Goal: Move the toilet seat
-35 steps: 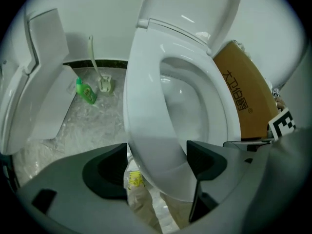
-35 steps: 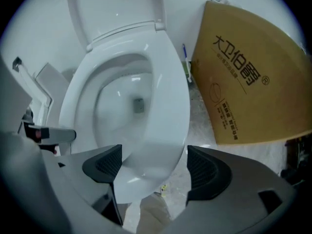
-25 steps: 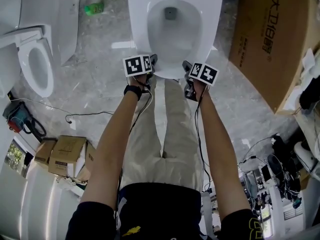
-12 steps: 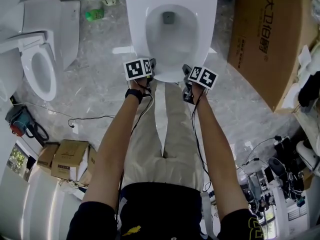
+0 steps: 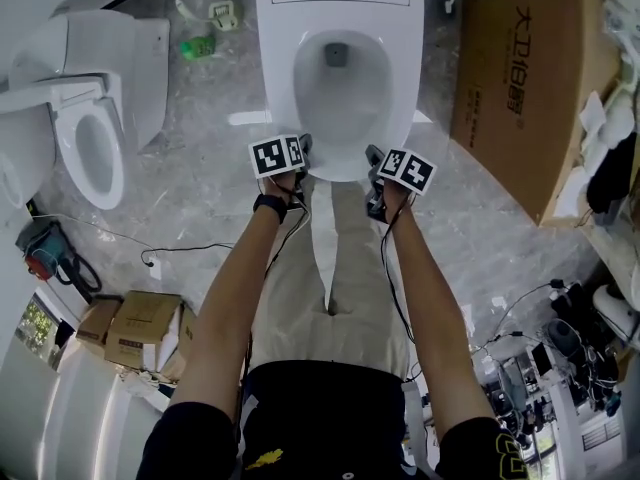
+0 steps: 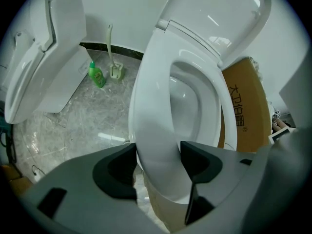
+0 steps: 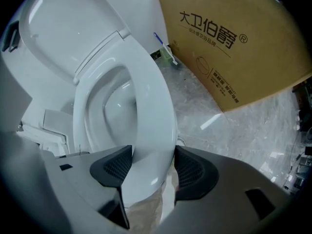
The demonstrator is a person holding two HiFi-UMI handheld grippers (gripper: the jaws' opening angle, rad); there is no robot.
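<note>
The white toilet seat (image 5: 285, 88) lies over the bowl, and its lid stands upright at the back. My left gripper (image 5: 303, 148) is at the front left of the seat ring and my right gripper (image 5: 374, 158) at the front right. In the left gripper view the seat (image 6: 151, 111) runs between the jaws of the left gripper (image 6: 158, 165), which are closing with both dark pads against it. The right gripper view shows the same seat (image 7: 153, 106) between the closing jaws of the right gripper (image 7: 152, 167), pads touching each side.
A second white toilet (image 5: 85, 128) stands at the left. A large cardboard box (image 5: 520, 78) leans at the right. A green bottle (image 5: 197, 46) and a toilet brush (image 5: 222, 12) sit by the back wall. Small boxes (image 5: 135, 328) and cables (image 5: 540, 368) lie on the marble floor.
Both grippers have stayed at the seat's front edge. The head view has shifted a little, so the toilet and floor sit slightly lower in the picture.
</note>
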